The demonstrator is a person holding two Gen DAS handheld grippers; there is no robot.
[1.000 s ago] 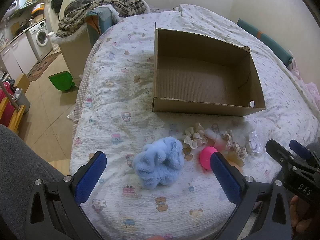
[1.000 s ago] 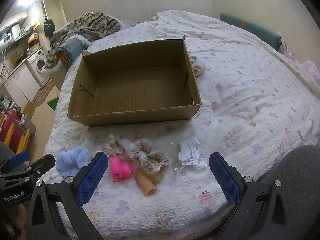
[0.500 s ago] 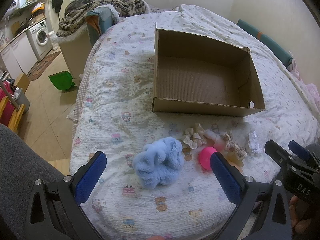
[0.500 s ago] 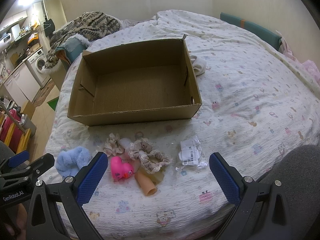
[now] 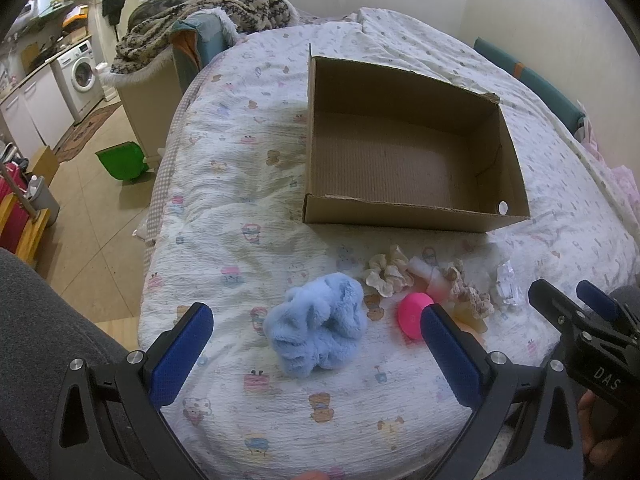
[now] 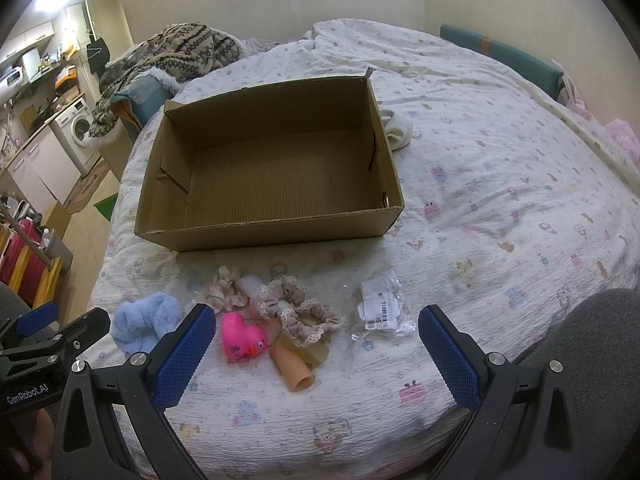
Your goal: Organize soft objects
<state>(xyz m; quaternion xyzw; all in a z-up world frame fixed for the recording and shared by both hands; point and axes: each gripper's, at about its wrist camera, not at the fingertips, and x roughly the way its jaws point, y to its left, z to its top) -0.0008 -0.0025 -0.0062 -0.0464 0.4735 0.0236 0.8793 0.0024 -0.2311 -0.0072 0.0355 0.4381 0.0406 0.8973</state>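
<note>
Hovering near the bed (image 5: 224, 208) edge, left gripper (image 5: 316, 334) and right gripper (image 6: 316, 330) are spread, holding nothing. Right finger (image 5: 450, 356) hides part of the pink duck (image 5: 412, 314); the box (image 6: 276, 226) lies far.

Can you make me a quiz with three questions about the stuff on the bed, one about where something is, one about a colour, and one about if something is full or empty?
1. Where is the fluffy scrunchie?
A. inside the box
B. on the bed, in front of the box
C. on the floor

2. What colour is the rubber duck?
A. pink
B. yellow
C. green

3. What is the cardboard box like right now?
A. shut with a lid
B. full of toys
C. open and empty

Answers:
1. B, it lies on the bedspread nearer to the left gripper than the box is.
2. A, the right wrist view shows a bright pink body with a small orange beak.
3. C, both views look straight down onto its bare brown bottom.
</note>
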